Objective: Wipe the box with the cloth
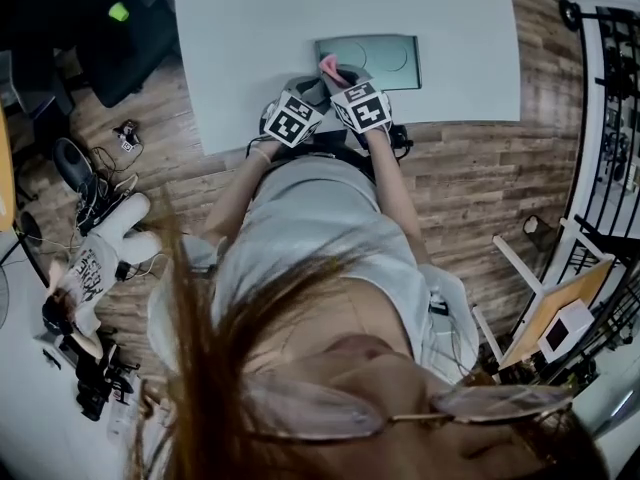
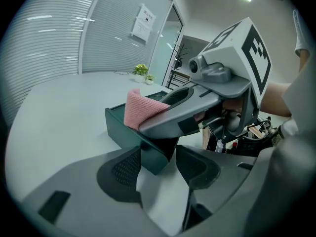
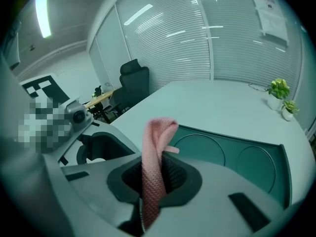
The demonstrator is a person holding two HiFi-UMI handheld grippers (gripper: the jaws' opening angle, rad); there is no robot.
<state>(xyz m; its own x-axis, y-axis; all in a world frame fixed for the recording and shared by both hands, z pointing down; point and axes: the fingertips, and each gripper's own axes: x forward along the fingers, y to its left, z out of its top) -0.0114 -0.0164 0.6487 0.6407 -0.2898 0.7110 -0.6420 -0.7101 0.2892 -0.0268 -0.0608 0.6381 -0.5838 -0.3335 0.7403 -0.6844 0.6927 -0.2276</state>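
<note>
A shallow dark-green box (image 1: 385, 60) lies on the white table (image 1: 250, 28), close to its near edge. My right gripper (image 1: 336, 74) is shut on a pink knitted cloth (image 3: 154, 147), which stands up out of the jaws over the box's (image 3: 222, 152) near left end. My left gripper (image 2: 157, 164) is open, with the box's (image 2: 118, 125) near corner between its pads and a gap on the right side. In the left gripper view the cloth (image 2: 140, 107) rests on the box rim under the right gripper (image 2: 185, 113).
Two small potted plants (image 3: 279, 90) stand at the table's far side. A black office chair (image 3: 133, 78) is beside the table at the left. Cables and gear lie on the wooden floor (image 1: 95, 183) at the left.
</note>
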